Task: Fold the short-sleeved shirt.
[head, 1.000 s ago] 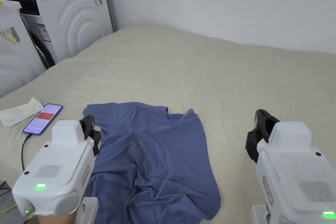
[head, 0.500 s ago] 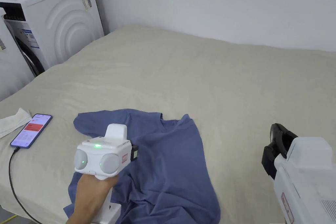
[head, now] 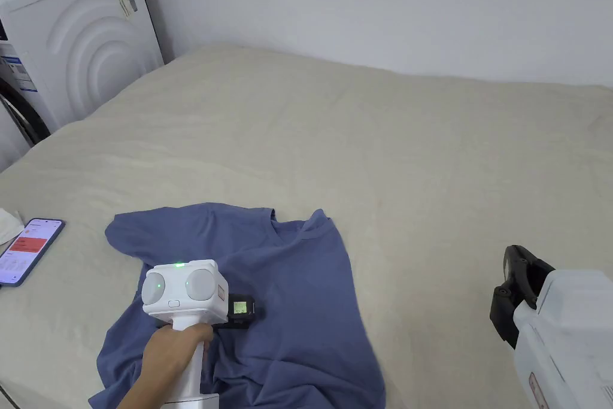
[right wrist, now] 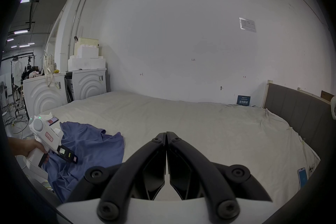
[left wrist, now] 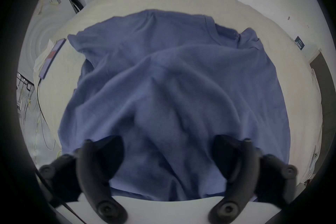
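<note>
- The blue short-sleeved shirt (head: 263,284) is lying rumpled on the bed (head: 389,147), spread across the bed's near left part with its collar pointing toward the wall.
- The left gripper (head: 239,313) is hovering over the middle of the shirt, with a hand (head: 170,350) gripping its white handle from the shirt's near side.
- In the left gripper view, that gripper's (left wrist: 168,157) jaws are standing wide apart above the shirt's (left wrist: 172,82) wrinkled fabric, with nothing between them; whether the tips are touching the cloth cannot be told.
- The right gripper (head: 518,293) is hanging well to the right of the shirt, over bare bed sheet.
- In the right gripper view, that gripper's (right wrist: 166,134) jaws are pressing together, tip to tip, and holding nothing.
- A phone (head: 27,242) is lying on the bed to the left of the shirt, screen lit, well apart from the fabric.
- A white washing machine (head: 78,45) is standing beyond the bed's far left corner, further from the shirt than the phone.
</note>
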